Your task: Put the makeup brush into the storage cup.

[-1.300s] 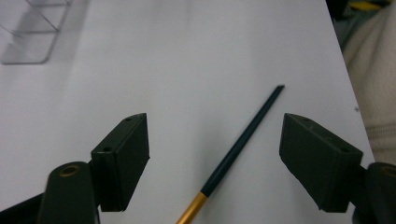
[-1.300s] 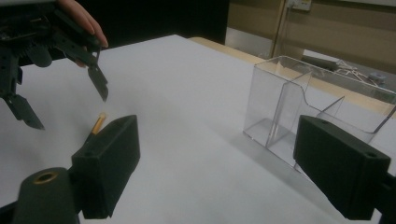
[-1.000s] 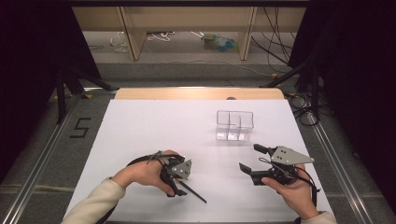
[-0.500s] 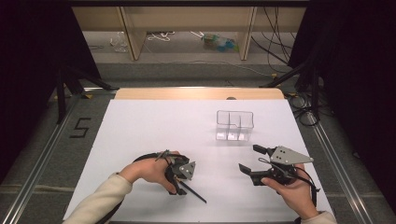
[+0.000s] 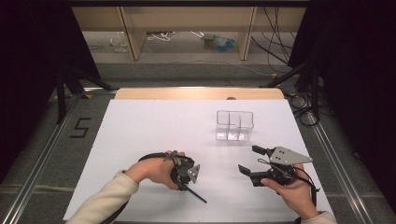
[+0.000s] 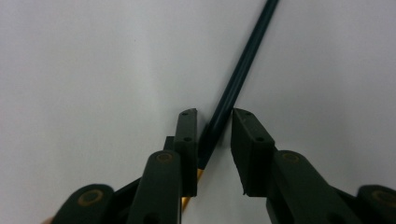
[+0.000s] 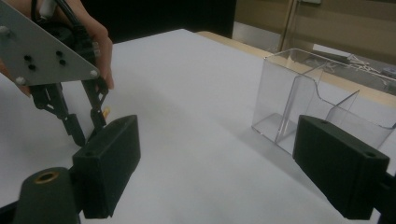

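Your left gripper (image 6: 214, 128) has just been closing around the dark pencil (image 6: 243, 65) lying on the white table (image 5: 149, 126); its jaws now stand narrow, flanking the shaft, so lifting looks next. Your right gripper (image 5: 256, 161) waits wide open near the clear container (image 5: 234, 125).

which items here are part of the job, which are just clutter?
In the job:
- dark pencil on the white table, between the jaws of the left gripper, which have just been closing
- clear divided holder, probably its destination
- right gripper, open, waiting

Lying about:
- cables and teal item on the floor beyond
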### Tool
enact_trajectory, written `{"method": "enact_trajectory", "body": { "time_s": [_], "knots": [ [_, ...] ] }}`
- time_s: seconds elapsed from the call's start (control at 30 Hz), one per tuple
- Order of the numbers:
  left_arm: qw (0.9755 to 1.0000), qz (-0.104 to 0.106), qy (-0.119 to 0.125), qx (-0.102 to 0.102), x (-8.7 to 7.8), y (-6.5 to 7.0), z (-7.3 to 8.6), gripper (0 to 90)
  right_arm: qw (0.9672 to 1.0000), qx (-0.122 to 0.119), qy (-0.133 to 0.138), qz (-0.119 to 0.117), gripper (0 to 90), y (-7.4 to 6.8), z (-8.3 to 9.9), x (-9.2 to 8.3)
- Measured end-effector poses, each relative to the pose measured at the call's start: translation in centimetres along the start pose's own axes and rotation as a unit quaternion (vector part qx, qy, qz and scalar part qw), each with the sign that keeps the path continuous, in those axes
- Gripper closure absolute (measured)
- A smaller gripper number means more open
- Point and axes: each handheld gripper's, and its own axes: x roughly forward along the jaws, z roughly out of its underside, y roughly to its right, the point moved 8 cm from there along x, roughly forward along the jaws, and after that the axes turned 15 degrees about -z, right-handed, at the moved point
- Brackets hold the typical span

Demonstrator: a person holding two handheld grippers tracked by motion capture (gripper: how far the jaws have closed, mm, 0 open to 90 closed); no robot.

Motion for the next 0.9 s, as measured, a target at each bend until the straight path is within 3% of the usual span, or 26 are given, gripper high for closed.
{"method": "enact_trajectory", "body": {
  "time_s": [0.17,0.43,0.67,0.9],
  "knots": [
    [0.9998,0.000,-0.009,0.018,0.0,0.2,-0.2,82.9,1.0000,0.001,-0.006,0.003,16.3,0.1,0.1,-0.1],
    [0.9993,0.001,-0.006,0.038,-0.1,0.3,-0.2,83.2,0.9998,-0.001,-0.016,-0.009,16.4,-0.2,0.3,0.2],
    [0.9993,-0.005,0.000,0.037,-0.7,0.1,-0.4,83.3,0.9992,-0.010,-0.033,-0.021,16.7,-0.7,0.5,0.5],
    [0.9992,-0.017,0.012,0.034,-1.9,-0.2,-0.8,83.2,0.9991,-0.013,-0.023,-0.032,16.9,-0.9,0.5,1.0]
  ]
}}
